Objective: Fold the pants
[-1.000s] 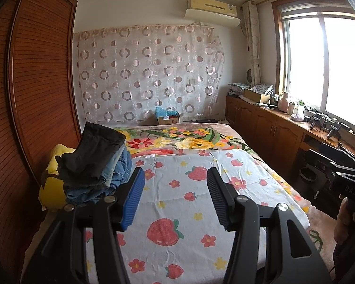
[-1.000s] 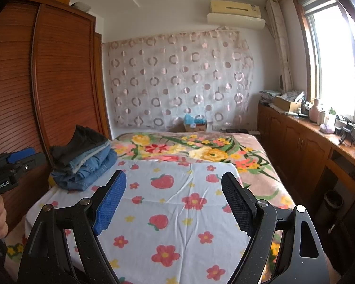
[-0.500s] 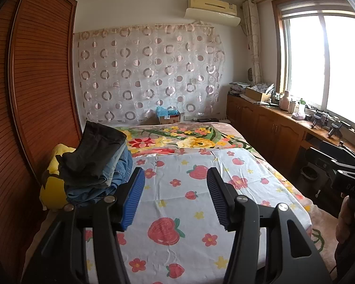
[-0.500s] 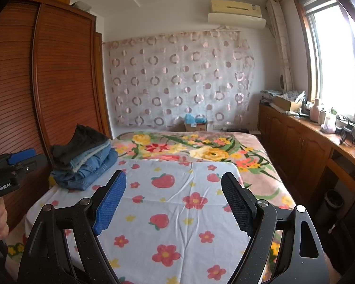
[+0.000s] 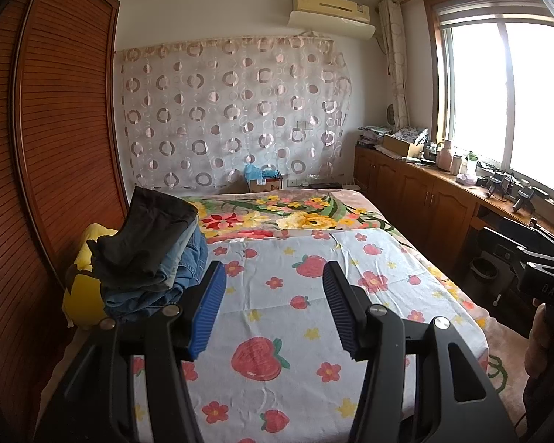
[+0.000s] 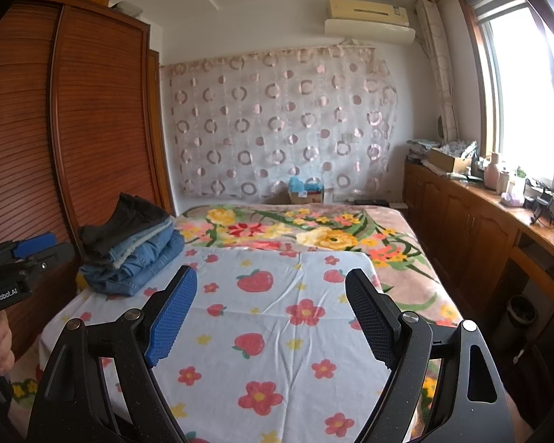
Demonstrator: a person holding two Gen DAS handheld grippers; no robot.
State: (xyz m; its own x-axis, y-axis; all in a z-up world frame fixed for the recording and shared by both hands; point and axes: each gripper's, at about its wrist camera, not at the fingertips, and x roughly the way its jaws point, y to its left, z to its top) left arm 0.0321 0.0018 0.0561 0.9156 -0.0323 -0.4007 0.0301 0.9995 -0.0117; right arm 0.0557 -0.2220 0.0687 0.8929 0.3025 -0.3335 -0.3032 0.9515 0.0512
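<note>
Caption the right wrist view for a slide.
Open right gripper above strawberry sheet; pants pile at bed's left edge.

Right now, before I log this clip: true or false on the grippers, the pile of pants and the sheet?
1. Both grippers are open and hold nothing. True: the left gripper and the right gripper each show a wide gap.
2. The pile of pants lies in the middle of the strawberry sheet. False: it sits at the bed's left edge, near the wardrobe.
3. A dark garment tops the pile. True.
4. A pair of pants lies spread flat on the sheet. False: none is spread there.
5. The left gripper touches the pile. False: it hangs short of it.
</note>
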